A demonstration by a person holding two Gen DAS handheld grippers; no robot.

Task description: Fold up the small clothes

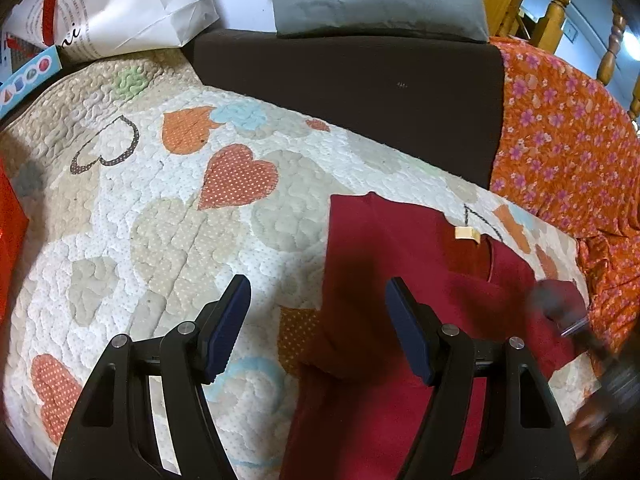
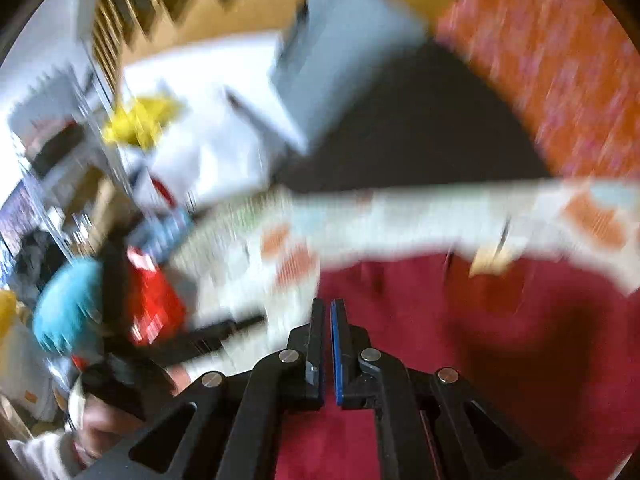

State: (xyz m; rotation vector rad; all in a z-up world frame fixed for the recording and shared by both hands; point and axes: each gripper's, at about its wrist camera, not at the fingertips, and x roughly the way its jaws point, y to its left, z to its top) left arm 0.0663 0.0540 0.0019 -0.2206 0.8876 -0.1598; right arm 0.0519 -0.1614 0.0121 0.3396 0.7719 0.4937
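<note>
Containers: white paper bag [image 1: 120, 4] stands at far-left edge of the bed; contents not visible. Red bag [image 1: 10, 236] at left edge, contents hidden.

Task item: I see the dark red garment [image 1: 400, 280] lying flat on the heart-print quilt [image 1: 160, 220], right of centre, cream neck label [image 1: 466, 234] facing up.

Surroundings: dark brown cushion [image 1: 348, 96] w/ grey pillow [image 1: 376, 0] on top sits behind the garment. Orange floral fabric [image 1: 568, 140] lies along the right side, wooden posts [image 1: 556, 12] beyond it.

Left gripper [image 1: 318, 300]: jaws wide, nothing between the pads; it hangs over the garment's left edge. Right gripper [image 2: 327, 308]: jaws closed together, nothing held, above the garment; right wrist view is heavily motion-blurred.

Open room: bare quilt left of the garment, approx. to the bed's left edge.
</note>
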